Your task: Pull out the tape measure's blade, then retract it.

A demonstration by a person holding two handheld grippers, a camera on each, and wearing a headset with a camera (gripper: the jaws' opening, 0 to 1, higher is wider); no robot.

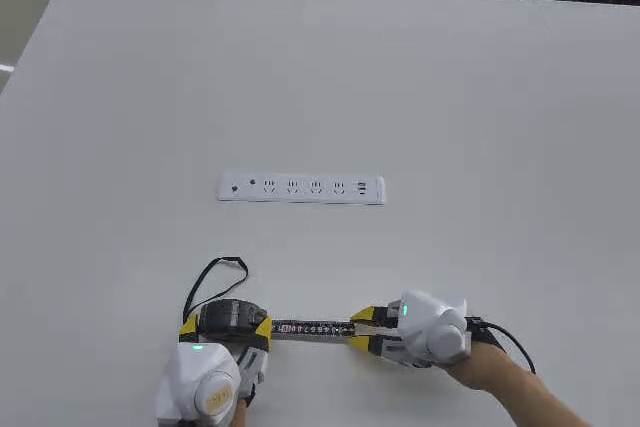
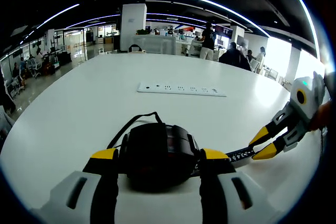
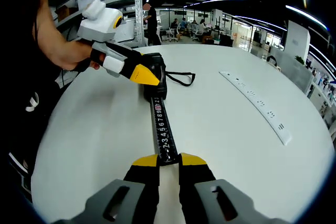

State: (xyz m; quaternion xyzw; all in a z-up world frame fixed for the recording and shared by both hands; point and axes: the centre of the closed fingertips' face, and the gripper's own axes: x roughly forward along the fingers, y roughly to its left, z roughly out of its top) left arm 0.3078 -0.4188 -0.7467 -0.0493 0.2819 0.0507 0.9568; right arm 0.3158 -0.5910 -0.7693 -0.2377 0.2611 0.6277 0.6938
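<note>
One white table is taking up nearly the whole head view, its far edge and near corners running out of the picture. One white power strip is lying flat near the middle, well apart from the work; its sockets are too small to count surely.

Two grippers are working at the near edge. The left gripper is clamping the one black tape measure between its yellow-tipped jaws, which are covering the case's sides. The right gripper is pinching the end of the blade with its jaws nearly closed, hiding the end hook.

The blade is lying stretched on the table between the two grippers. One black strap is looping out behind the case.
</note>
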